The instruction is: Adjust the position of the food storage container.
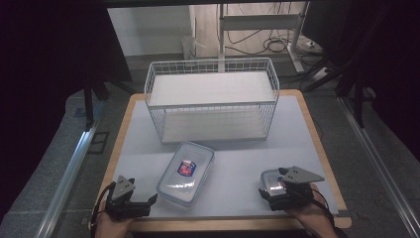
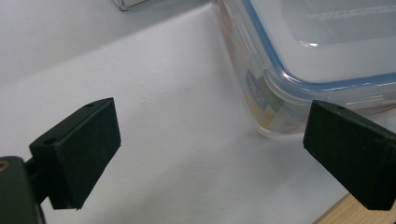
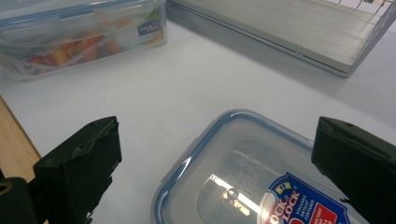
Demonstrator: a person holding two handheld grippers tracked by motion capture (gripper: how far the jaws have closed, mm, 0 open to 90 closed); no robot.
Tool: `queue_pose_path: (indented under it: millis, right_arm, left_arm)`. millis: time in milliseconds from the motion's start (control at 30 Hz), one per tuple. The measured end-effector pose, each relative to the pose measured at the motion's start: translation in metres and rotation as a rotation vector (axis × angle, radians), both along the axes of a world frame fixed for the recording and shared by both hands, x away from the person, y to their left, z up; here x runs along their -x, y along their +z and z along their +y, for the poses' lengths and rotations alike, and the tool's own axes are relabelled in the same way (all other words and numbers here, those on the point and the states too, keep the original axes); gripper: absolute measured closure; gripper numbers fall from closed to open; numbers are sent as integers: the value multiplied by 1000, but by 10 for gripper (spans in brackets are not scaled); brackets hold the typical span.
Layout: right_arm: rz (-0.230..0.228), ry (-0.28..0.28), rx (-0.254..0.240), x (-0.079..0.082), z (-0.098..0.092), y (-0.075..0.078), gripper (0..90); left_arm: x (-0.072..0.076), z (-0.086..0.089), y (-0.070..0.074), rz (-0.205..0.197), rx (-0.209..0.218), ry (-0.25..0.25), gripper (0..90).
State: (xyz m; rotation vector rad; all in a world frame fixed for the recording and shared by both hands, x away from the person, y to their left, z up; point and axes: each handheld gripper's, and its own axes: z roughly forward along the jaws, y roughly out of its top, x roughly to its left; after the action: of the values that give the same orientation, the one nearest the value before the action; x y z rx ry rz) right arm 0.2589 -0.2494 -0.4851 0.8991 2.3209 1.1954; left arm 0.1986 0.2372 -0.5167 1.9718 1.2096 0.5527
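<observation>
A: While both hands rest at the near edge of the bench (image 1: 237,163), how do the tools stand?

B: The left tool (image 1: 130,198) sits at about seven o'clock on the bench, jaws spread wide with nothing between them. Its own view shows bare white surface between the jaws and a corner of the large container (image 2: 299,60) just beyond the right jaw, not touching it

A: And the other one?

B: The right tool (image 1: 287,191) is at about five o'clock, jaws also wide and gripping nothing. It hangs over the near part of the small container (image 1: 271,179); in its view the blue-rimmed lid (image 3: 252,182) with a printed label lies between and beyond the jaws, no pad pressing on it

A: Where is the large container on the bench?

B: Near the middle, slightly toward six o'clock, lying at an angle between the two tools, lid on, label up

A: And farther back?

B: A white wire basket (image 1: 213,99) stands at twelve o'clock, with a flat pale board (image 3: 289,28) in its bottom, well apart from both tools
</observation>
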Motion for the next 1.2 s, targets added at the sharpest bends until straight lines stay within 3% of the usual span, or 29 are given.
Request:
queue_pose_path:
  millis: [200,300,433,500,533,600,633,667,700,733,767,833,867,1000,1067,1133,1200]
  right_arm:
    - [2,-4,-2,-1,-1,0,13]
    - [8,-8,0,-1,-1,-1,18]
    - [35,-11,-4,-3,-2,-3,38]
    - [38,-11,-12,-3,-2,-3,50]
    - [38,-11,-12,-3,-2,-3,50]
    - [33,-11,-18,-3,-2,-2,58]
    - [33,-11,-18,-3,-2,-2,58]
    - [33,-11,-19,-3,-2,-2,60]
    - [32,-11,-16,-3,-2,-2,61]
    - [32,-11,-16,-3,-2,-2,61]
    - [31,-12,-14,-3,-2,-2,62]
    - [30,-14,-14,-3,-2,-2,66]
    - [27,-18,-17,-4,-2,-2,70]
    - [27,-23,-16,-4,-2,-1,74]
    - [25,-26,-11,-4,-1,-2,77]
    - [24,-29,-3,-5,0,-2,84]
    - [25,-28,1,-5,0,-2,86]
  left_arm:
    - [-1,-1,0,5,-15,10,48]
    - [-1,1,1,10,9,14,78]
    - [-2,6,3,16,66,10,185]
    - [-3,8,2,20,84,4,285]
    - [-4,9,2,25,86,4,285]
    - [-6,10,2,31,93,4,402]
    - [-7,11,2,35,100,4,402]
    - [-8,12,2,39,111,-4,463]
    - [-10,12,2,46,134,-21,586]
    - [-10,12,2,46,134,-21,645]
    - [-11,13,2,54,142,-29,645]
    - [-14,12,2,62,141,-38,783]
    - [-20,11,3,73,149,-40,896]
    - [-30,11,4,73,182,-31,900]
    - [-38,10,4,74,175,-19,900]
    - [-55,11,4,81,185,-15,900]
    - [-60,12,4,81,194,-16,900]
